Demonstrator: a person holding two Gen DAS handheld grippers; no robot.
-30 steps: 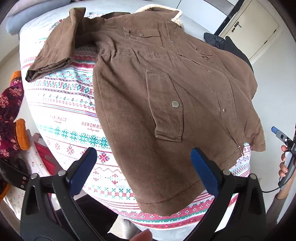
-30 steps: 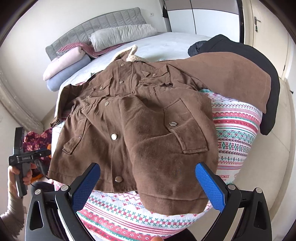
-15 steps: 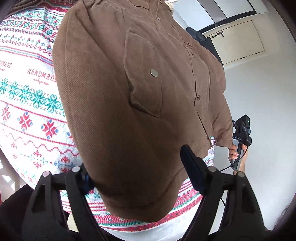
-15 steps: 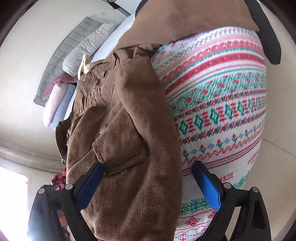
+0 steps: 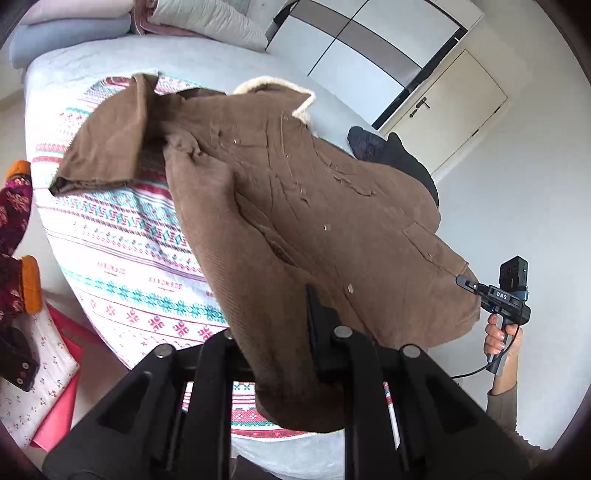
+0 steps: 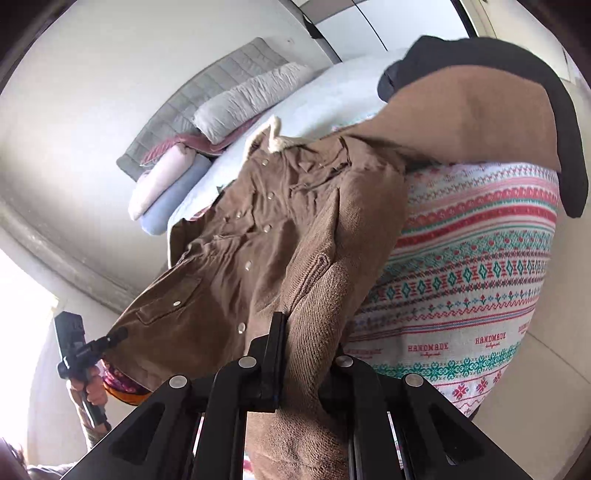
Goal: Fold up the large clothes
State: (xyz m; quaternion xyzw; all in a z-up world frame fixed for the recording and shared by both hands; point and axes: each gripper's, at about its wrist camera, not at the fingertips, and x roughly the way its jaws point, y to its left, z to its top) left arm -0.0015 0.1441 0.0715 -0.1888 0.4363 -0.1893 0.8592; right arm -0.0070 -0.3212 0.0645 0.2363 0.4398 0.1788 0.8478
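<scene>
Both grippers have just closed on the hem of the brown corduroy jacket (image 5: 295, 206) spread over the patterned blanket (image 5: 122, 236) on the bed: left gripper (image 5: 284, 354), right gripper (image 6: 306, 365). The lower edge now lifts, seemingly ready to fold toward the collar.

Both grippers (image 5: 280, 332) (image 6: 299, 354) clamped onto jacket (image 5: 295, 206) hem, lifted.

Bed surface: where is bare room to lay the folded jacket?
Free: the pale sheet between the brown jacket's fleece collar and the stacked pillows. Crowded: the patterned blanket under the jacket, and the dark garment at the far edge.
</scene>
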